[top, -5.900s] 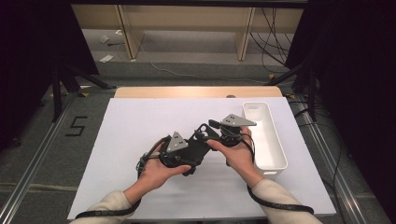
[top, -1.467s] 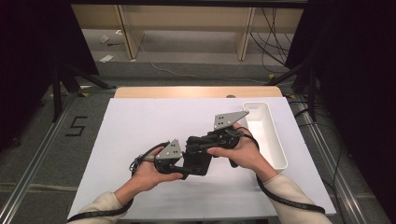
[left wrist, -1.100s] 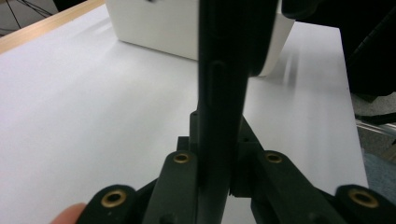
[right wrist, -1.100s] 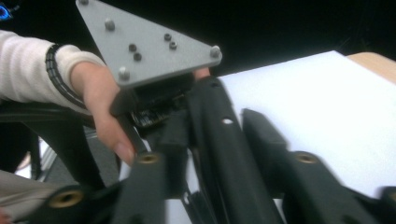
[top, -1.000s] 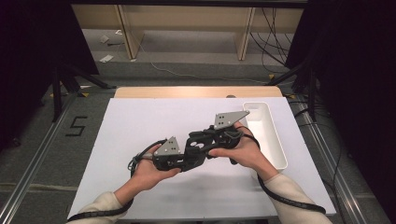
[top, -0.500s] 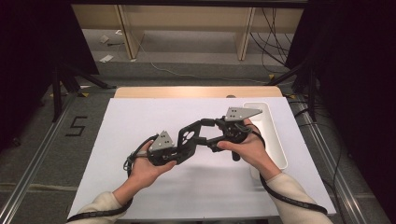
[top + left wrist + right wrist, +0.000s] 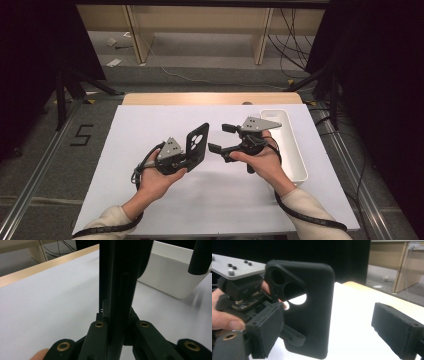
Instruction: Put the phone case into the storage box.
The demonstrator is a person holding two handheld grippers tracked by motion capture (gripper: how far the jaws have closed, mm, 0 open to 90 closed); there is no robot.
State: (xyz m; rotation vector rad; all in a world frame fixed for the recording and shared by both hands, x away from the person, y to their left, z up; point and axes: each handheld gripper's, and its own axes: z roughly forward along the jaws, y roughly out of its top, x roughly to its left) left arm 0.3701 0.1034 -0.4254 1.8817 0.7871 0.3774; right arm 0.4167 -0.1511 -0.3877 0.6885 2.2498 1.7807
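White paper covers the table (image 7: 150, 210) under your hands, with dark walls all around. Your left tongs (image 7: 186, 159) pinch the black phone case (image 7: 196, 146) at its bottom end and hold it standing up. In the left gripper view you see the case edge on, stuck tight between the two black jaws. Your right tongs (image 7: 221, 138) have just been opening, and now they stand wide with nothing between them. The case is just off their tips, not touching. A white bin (image 7: 295, 150) sits right behind your right hand.

Keep the left squeeze firm so the case does not tip. Keep the right tongs wide as they go near the case. Line both jaws up with the flat sides first, then close slowly on the top part, above the camera holes (image 7: 287, 287).
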